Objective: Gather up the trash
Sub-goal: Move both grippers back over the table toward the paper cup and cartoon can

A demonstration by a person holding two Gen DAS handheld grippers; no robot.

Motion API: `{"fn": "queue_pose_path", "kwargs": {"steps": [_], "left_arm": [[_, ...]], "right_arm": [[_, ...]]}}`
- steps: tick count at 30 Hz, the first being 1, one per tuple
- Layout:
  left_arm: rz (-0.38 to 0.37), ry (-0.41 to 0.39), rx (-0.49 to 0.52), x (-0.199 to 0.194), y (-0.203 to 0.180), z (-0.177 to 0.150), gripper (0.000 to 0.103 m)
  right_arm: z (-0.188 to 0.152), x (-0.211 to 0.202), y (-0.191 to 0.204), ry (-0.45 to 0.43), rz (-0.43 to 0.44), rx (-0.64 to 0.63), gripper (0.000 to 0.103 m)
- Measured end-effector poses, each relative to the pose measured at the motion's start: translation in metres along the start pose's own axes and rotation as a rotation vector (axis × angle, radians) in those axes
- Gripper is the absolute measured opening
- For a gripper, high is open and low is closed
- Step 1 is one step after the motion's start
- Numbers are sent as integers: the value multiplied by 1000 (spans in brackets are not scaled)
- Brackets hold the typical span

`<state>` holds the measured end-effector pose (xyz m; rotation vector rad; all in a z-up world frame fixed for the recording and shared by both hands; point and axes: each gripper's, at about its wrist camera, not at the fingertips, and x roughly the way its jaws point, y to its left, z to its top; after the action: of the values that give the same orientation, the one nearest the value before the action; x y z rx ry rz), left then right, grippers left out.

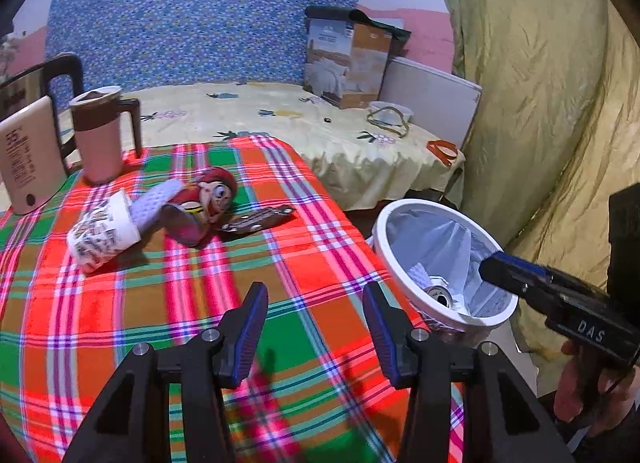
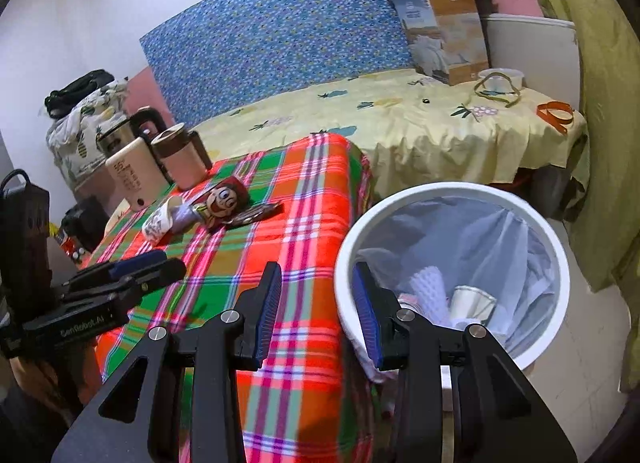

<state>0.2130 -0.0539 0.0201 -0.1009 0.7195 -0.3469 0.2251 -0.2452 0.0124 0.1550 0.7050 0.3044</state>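
Trash is split between two places: we see a printed paper cup (image 1: pixel 103 232) lying on its side on the plaid-covered bench (image 1: pixel 168 303), with a pale foam sleeve (image 1: pixel 154 203), a cartoon-face wrapper (image 1: pixel 208 199) and a flat brown wrapper (image 1: pixel 256 219) bunched just beside it, and more already inside the white bin (image 2: pixel 552 263) that stands on the floor at the bench's right edge. The left wrist view looks into the lined bin at an angle and shows a drink can (image 1: pixel 440 295) low inside; the right wrist view looks down into it and instead shows a paper cup (image 2: pixel 472 299) and a white foam piece (image 2: pixel 430 283), with no can that we can make out. Only the right wrist view takes in the pile of bedding and bags at far left and the kettle (image 2: pixel 132 131) behind the mug (image 2: pixel 180 159); both show the bed (image 2: pixel 400 119) with its yellow sheet beyond. The left hand-held gripper (image 1: pixel 316 327) hovers over bare plaid cloth, its blue pads spread wide with nothing between them. The right hand-held gripper (image 2: pixel 316 311) is likewise spread and empty, straddling the near rim of the bin, one finger over the cloth and the other over the liner.
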Motion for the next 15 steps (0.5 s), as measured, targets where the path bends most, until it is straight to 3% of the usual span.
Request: {"fn": "queue_pose_path", "kwargs": {"steps": [15], "left_arm": [[76, -34, -86, -55, 24, -35, 49]], "right_arm": [[-14, -22, 34, 7, 14, -22, 39]]}}
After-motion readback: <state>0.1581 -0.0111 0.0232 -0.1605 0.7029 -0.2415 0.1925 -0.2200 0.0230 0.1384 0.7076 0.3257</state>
